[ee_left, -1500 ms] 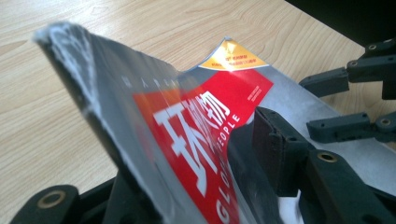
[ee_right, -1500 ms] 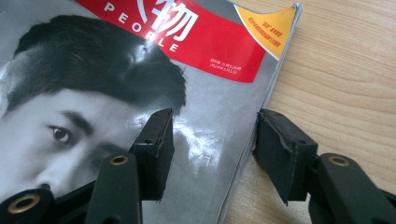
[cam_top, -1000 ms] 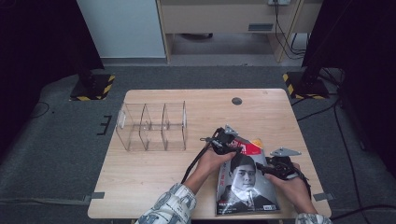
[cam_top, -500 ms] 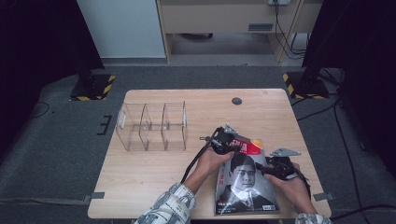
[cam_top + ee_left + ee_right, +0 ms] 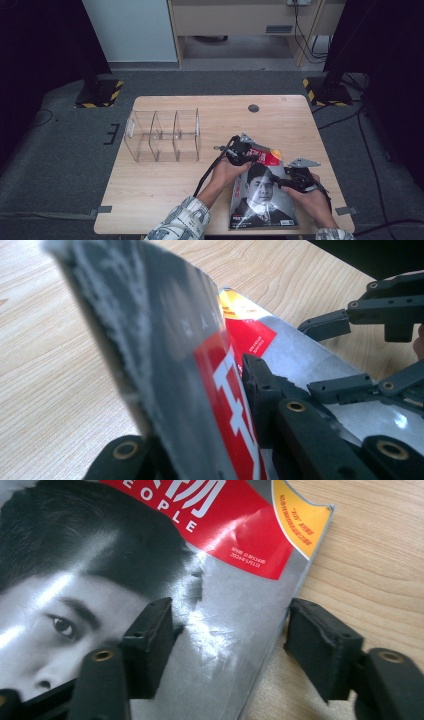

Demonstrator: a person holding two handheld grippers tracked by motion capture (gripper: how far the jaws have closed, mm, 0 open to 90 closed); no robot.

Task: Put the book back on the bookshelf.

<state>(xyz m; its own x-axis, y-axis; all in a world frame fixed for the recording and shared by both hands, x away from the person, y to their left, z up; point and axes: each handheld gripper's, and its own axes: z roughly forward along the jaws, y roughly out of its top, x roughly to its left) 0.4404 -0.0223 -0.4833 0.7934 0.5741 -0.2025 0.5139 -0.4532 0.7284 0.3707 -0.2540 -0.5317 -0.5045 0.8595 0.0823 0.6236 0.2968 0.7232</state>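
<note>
Magazine (image 5: 262, 192) lies at the table's (image 5: 165, 187) near right edge. Your left gripper (image 5: 200, 405) pinches its lifted top edge so it can't slide; your right gripper (image 5: 227, 630), jaws apart, straddles the side edge.

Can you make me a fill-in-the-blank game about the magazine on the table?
1. The left gripper is pinching the magazine by its ____ edge.
2. The right gripper has its jaws ____.
3. The clear organizer has ____ compartments.
4. The magazine's title banner is ____.

Missing words: top; open; three; red
</note>
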